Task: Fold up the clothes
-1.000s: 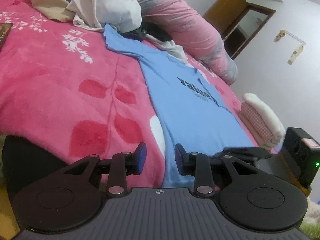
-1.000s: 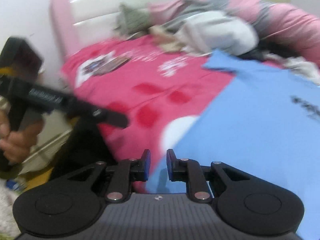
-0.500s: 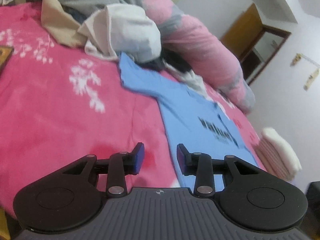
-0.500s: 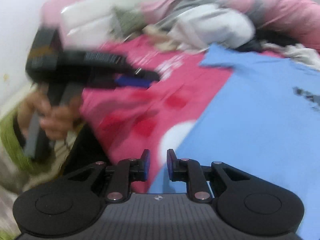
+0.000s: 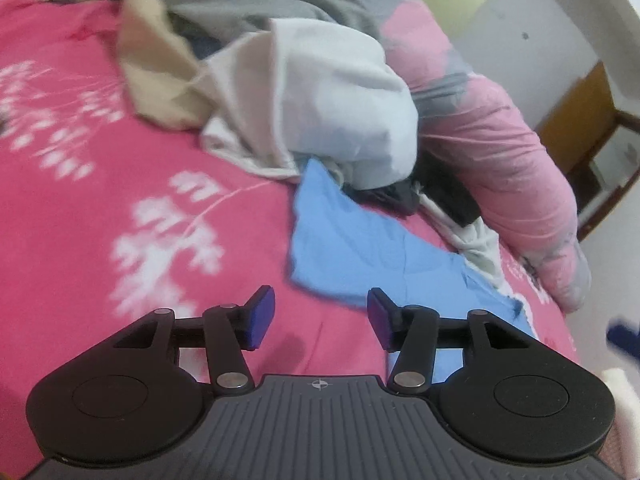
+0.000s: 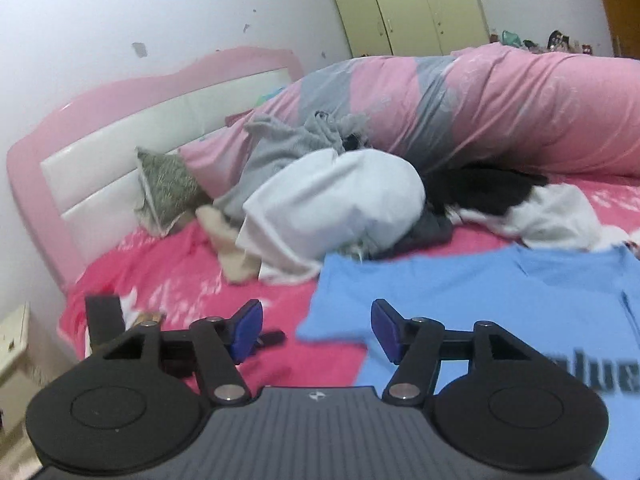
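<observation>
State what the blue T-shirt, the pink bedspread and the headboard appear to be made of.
Blue T-shirt: thin matte knit, probably cotton; it lies flat with soft creases.
Pink bedspread: seemingly fleecy plush; matte, white print.
Headboard: glossy pink frame, white padded panels, possibly faux leather; faint sheen.

Soft, even indoor light, no hard shadows or glare. Strong fisheye bending at edges. Motion blur over both views.

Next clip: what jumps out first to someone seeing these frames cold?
The light blue T-shirt spread flat on the hot-pink floral bedspread grabs the eye, just ahead of both grippers. Behind it sits an unfolded clothes heap topped by a white garment, with a rolled pink-and-grey quilt along the far side.
</observation>
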Motion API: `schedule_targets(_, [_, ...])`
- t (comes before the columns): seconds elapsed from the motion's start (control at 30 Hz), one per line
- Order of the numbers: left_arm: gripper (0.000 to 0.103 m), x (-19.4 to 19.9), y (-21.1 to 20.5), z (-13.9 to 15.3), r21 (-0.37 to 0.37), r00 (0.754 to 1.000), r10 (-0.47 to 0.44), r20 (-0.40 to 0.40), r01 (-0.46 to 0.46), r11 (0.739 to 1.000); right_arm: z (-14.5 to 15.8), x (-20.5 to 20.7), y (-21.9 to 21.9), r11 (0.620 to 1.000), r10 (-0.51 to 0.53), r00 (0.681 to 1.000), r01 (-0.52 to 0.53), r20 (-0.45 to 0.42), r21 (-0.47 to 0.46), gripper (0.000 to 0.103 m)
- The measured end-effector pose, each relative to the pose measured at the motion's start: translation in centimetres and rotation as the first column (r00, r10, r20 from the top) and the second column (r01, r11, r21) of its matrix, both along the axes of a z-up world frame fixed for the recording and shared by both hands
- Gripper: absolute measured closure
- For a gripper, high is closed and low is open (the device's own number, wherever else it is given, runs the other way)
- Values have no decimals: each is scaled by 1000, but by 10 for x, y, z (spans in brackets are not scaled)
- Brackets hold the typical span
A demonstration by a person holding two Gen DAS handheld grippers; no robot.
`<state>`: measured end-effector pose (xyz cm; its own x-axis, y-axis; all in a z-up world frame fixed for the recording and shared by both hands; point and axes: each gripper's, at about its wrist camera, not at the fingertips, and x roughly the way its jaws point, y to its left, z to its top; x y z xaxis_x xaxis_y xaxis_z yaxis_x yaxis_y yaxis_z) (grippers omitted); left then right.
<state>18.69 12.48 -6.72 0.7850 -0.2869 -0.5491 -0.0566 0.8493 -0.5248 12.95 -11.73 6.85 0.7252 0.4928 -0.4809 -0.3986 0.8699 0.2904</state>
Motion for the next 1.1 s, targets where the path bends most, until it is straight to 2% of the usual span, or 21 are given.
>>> schedule_targets(0.1, [54,23,-12,-9,50,1000,5,-21,-4,999,-7,55,18,1000,19,998,-20,-57,0,38])
schedule_targets(0.17, [61,32,-15,-17,58,999,21,-35,-19,998,-17,86,33,999,39,995,-43,-95,-32,38])
schedule_targets(0.23, [66,36,-15,-26,45,999,25,-42,-23,999,-29,112,51,995,59,989,-69,-132,-72,39])
schedule_targets(0.37, [78,34,-20,-34,97,1000,22,7,-22,995,-53,148,94,975,86,983,-117,-162,-191,39])
schedule_targets(0.4, [84,35,-21,-35,104,1000,25,13,-26,994,-58,156,106,966,94,981,-130,-169,-222,39])
schedule_targets(0.5, [95,37,-18,-38,83,999,39,14,-40,996,-75,180,139,937,108,977,-162,-185,-308,39])
schedule_targets(0.7, [100,31,-15,-37,67,999,35,40,-38,997,-109,208,191,847,120,973,-205,-198,-490,40])
schedule_targets(0.8, [100,28,-16,-35,77,998,35,60,-40,996,-121,214,200,823,93,972,-198,-216,-533,48])
schedule_targets(0.9, [100,27,-16,-34,83,997,46,68,-52,995,-129,216,199,833,76,965,-199,-249,-516,57])
schedule_targets(0.97, [100,25,-18,-33,91,996,46,72,-52,994,-133,216,198,832,63,966,-190,-251,-522,75])
schedule_targets(1.0, [100,24,-18,-33,95,996,44,78,-51,994,-134,216,195,836,61,966,-187,-252,-516,79])
schedule_targets(1.07, [101,22,-20,-31,105,994,39,103,-50,993,-133,216,190,848,55,967,-176,-249,-499,96])
schedule_targets(1.1, [101,19,-21,-30,110,992,36,120,-49,993,-131,215,186,858,53,967,-171,-248,-485,97])
